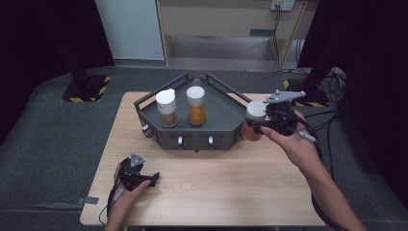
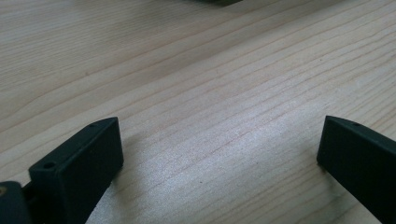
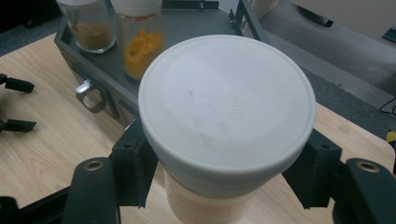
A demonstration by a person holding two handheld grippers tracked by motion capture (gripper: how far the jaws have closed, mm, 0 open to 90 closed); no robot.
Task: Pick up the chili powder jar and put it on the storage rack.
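Observation:
A jar with a white lid (image 1: 255,110) and orange-red contents hangs just off the right corner of the dark grey tray (image 1: 221,115), above the table. My right gripper (image 1: 252,126) is shut on it, one pad on each side below the lid. In the right gripper view the lid (image 3: 226,107) is close up between the fingers (image 3: 133,168). On the tray stand a jar of brown spice (image 1: 167,109) and a jar of orange spice (image 1: 196,107), both white-lidded. My left gripper (image 1: 155,179) rests on the table at the front left, open. Bare wood lies between its jaws (image 2: 219,158).
The tray's front wall carries small metal pulls (image 3: 91,95) and knobs (image 1: 180,140). Its raised rails meet in a point at the back. The wooden table (image 1: 216,187) ends close behind the tray. Grey floor and dark curtains surround it.

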